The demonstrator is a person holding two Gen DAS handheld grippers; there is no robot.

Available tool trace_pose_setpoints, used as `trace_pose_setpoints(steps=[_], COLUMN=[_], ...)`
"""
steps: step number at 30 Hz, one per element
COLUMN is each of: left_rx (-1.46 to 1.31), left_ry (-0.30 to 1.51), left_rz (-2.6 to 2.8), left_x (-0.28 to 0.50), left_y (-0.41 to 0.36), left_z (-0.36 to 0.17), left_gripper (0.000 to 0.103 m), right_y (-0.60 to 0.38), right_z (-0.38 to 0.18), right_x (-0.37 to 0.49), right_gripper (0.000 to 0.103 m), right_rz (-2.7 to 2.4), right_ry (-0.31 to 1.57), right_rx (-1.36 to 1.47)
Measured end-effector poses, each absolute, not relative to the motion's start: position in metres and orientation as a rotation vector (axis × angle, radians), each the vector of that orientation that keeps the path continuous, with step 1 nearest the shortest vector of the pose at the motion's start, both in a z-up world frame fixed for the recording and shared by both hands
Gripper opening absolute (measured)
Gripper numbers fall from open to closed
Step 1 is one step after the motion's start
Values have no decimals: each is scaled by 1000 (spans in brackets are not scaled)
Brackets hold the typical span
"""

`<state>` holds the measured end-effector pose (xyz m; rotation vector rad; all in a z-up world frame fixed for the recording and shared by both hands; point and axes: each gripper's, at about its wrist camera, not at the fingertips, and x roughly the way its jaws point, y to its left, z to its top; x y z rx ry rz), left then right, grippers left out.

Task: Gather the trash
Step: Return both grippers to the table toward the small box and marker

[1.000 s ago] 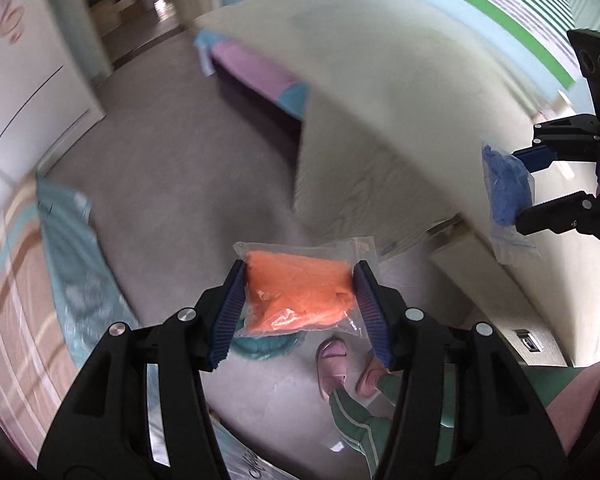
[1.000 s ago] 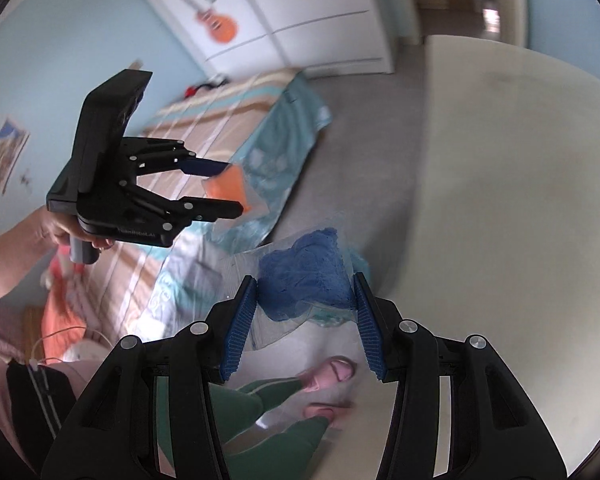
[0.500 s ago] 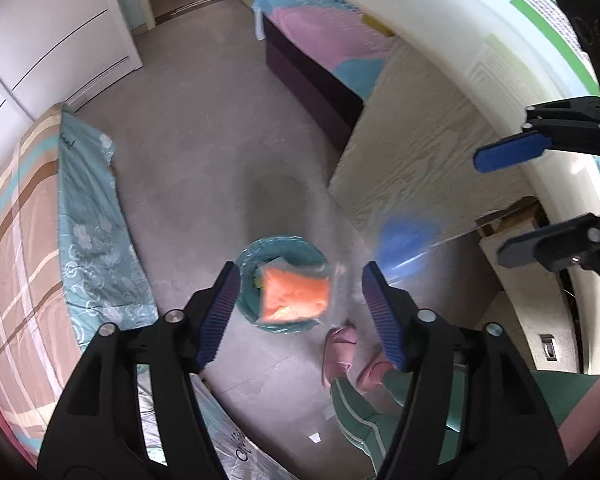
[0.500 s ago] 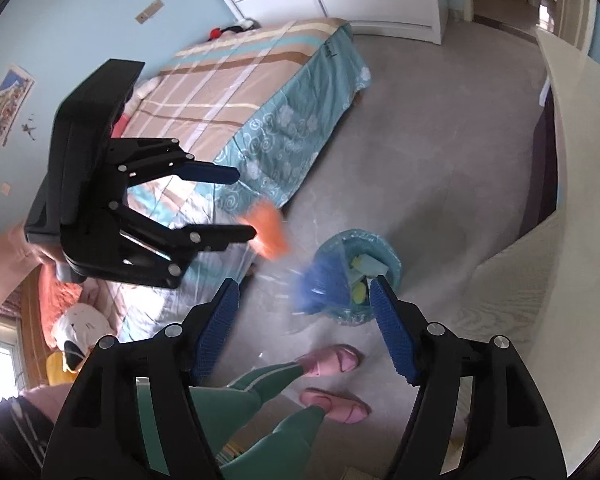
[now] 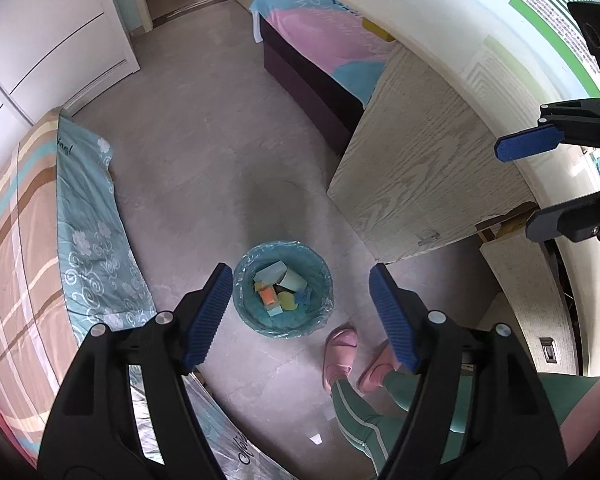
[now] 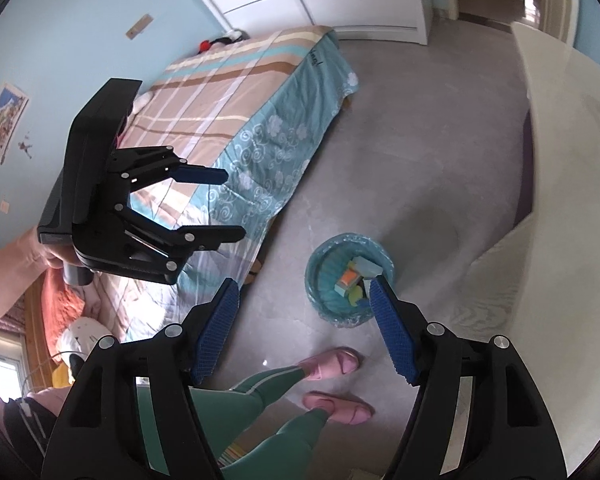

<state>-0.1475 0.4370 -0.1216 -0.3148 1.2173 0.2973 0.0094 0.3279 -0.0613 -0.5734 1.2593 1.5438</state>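
A round bin with a teal liner (image 5: 324, 276) stands on the grey floor below both grippers; it also shows in the right wrist view (image 6: 320, 264). Inside lie the orange bag (image 5: 267, 296), the blue bag (image 5: 302, 297) and several other scraps. My left gripper (image 5: 300, 314) is open and empty, high above the bin. My right gripper (image 6: 305, 326) is open and empty too, above the floor just left of the bin. Each gripper shows in the other's view: the right one (image 5: 540, 188), the left one (image 6: 228, 206).
A bed with a striped and teal cover (image 5: 40, 208) runs along the left. A pale wooden desk (image 5: 428, 160) stands to the right of the bin, a pink and blue couch (image 5: 324, 36) beyond it. The person's pink slippers (image 5: 340, 346) stand beside the bin.
Both grippers opened. The orange bag dropped from the left one and the blue bag from the right one, and both now lie in the bin.
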Motion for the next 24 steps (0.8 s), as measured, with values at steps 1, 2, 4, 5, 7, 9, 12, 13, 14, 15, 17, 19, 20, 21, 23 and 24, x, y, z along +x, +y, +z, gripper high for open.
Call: trace_pose_setpoints(steps=[1,2,4,5,7,9,12,13,14,15,17,19,20,21,23,24], left_rx=[-310,-307,-297,-291,-279,-265,-227,-212,-195,-182,-151,-120,-97,-85,-43,-29], left_ry=[1215,1212,1206,1203,1202,1195,1173,1168,1163,1157,1144,1133,1127,1124,1105,1097], left_rz=[293,290,285,280,266,257,229,224,215,203,167,122,95,81,18,-7], left_x=[-146,-144,-141,-139,-135,-130,-121,-119,-115,-111,-101,-90,-82,-77,-59,-52], left_y=[436,435,432,431,429,424,416,413,408,404,392,377,367,361,337,328], left_z=[-121,-119,-116,-114,-111,-104,-89,-86,-81,-77,-69,-63,-60,-59,-55,-53], left_gripper=[69,69,69,69,69,69,72,74,74,74,75,77,82,85,91,91], right_y=[325,322,316,311,306,299,283,277,269,264,246,226,215,199,173,154], right_z=[-61,-60,-58,-56,-54,-51,-47,-46,-44,-42,-38,-34,-32,-31,-29,-28], right_x=[11,12,16,18,22,27,33,35,37,40,47,54,58,62,70,74], right_gripper=[69,69,69,69,69,69,69,69,69,69,69,69,69,69,69,69], right_rz=[1541,1539,1531,1529,1523,1512,1498,1492,1481,1473,1447,1409,1387,1358,1307,1268], right_ry=[1260,1260,1257,1256,1254,1251,1243,1240,1233,1228,1217,1203,1194,1187,1178,1173], right_rx=[-568,-564,-558,-552,-541,-524,-499,-492,-485,-478,-454,-427,-415,-400,-377,-361])
